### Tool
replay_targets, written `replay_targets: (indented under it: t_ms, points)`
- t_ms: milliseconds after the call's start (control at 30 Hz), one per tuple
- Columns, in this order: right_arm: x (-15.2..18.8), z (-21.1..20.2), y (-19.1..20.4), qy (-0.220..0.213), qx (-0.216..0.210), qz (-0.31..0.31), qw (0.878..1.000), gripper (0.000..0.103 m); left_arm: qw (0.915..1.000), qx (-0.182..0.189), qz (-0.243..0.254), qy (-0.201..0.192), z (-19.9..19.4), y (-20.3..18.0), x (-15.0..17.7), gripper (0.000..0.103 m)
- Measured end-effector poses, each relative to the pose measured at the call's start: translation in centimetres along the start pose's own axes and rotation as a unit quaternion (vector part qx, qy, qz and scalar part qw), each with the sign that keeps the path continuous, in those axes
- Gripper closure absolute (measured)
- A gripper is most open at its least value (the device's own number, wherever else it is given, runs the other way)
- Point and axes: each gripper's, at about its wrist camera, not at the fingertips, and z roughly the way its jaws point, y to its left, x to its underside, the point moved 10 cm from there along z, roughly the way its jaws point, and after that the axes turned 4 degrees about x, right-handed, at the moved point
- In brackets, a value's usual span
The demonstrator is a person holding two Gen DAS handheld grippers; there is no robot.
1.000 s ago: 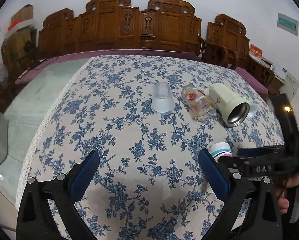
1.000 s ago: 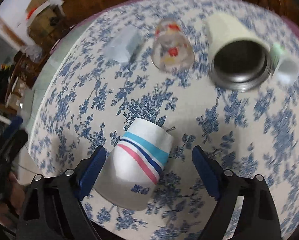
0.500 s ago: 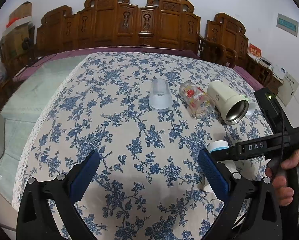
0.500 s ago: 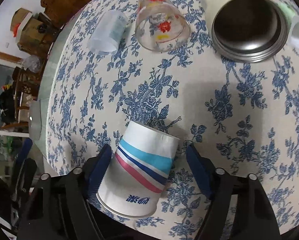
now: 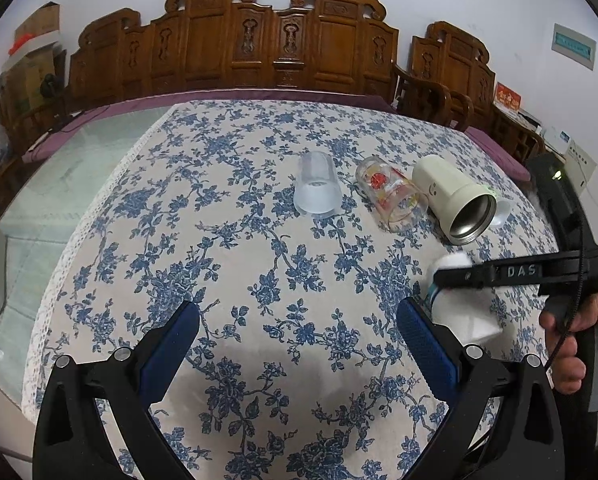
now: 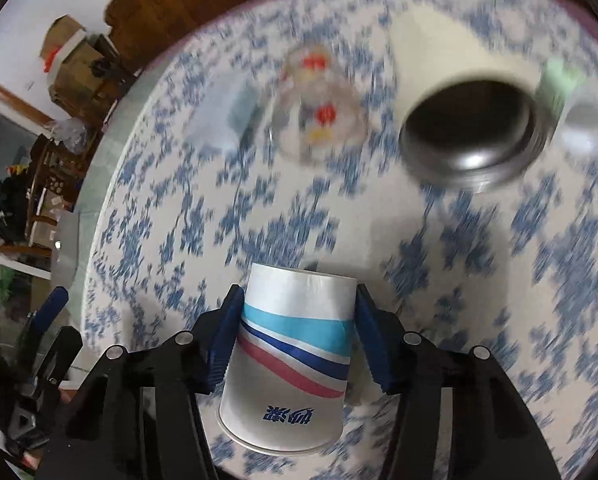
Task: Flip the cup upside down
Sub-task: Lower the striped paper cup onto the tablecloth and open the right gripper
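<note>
A white paper cup with light blue, dark blue and pink stripes is pinched between the blue pads of my right gripper. Its base points away from the camera and its rim toward it. In the left wrist view the cup shows blurred at the right, under the black bar of the right gripper. My left gripper is open and empty, held above the near middle of the floral tablecloth.
A frosted plastic cup, a printed glass and a cream steel-lined flask lie on their sides at the table's far right. A small clear cup lies beyond the flask. Carved wooden chairs stand behind the table.
My right gripper has closed on the striped paper cup and is moving with it; its view is now motion-blurred. The left gripper has barely moved.
</note>
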Motion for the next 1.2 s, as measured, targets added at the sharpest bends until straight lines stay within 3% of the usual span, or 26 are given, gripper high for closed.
replay_targets:
  t_ms: [200, 300, 400, 533, 667, 800, 867, 967, 1033, 1200]
  points:
    - [-2.8, -1.6, -0.6, -0.093, 0.033, -0.032, 0.995, 0.046, 1.0, -0.001, 0.004, 0.005, 0.3, -0.2, 0.3, 0.008]
    - [-4.5, -2.5, -0.7, -0.158, 0.075, -0.058, 0.983, 0.046, 1.0, 0.0, 0.004, 0.007, 0.4, -0.2, 0.3, 0.008]
    - [-5.2, -2.6, -1.0, -0.189, 0.112, -0.081, 0.972, 0.046, 1.0, 0.003, 0.004, 0.008, 0.5, -0.2, 0.3, 0.008]
    - [-4.7, -2.6, -0.9, -0.23, 0.171, -0.129, 0.949, 0.046, 1.0, 0.002, 0.003, 0.007, 0.4, -0.1, 0.3, 0.008]
    - [-3.4, -3.3, -0.9, -0.269, 0.194, -0.141, 0.933, 0.045, 1.0, 0.001, 0.006, 0.006, 0.3, -0.4, 0.2, 0.008]
    - [-1.8, -4.1, -0.6, -0.288, 0.203, -0.151, 0.924, 0.045, 1.0, 0.0, 0.008, 0.005, 0.2, -0.6, 0.2, 0.008]
    - [-0.7, -4.4, -0.4, -0.289, 0.201, -0.155, 0.923, 0.045, 1.0, 0.006, 0.006, 0.003, 0.1, -0.8, 0.1, 0.008]
    - [0.3, -4.5, -0.5, -0.278, 0.171, -0.145, 0.934, 0.044, 0.9999, 0.01, 0.011, -0.004, -0.1, -1.2, 0.0, 0.008]
    - [0.6, -4.6, -0.6, -0.271, 0.157, -0.137, 0.94, 0.035, 0.9998, 0.011, 0.015, -0.004, -0.1, -1.5, 0.0, 0.008]
    - [1.1, -5.1, -1.2, -0.254, 0.127, -0.105, 0.953, 0.031, 0.9997, 0.011, 0.022, -0.006, -0.2, -2.0, 0.1, 0.008]
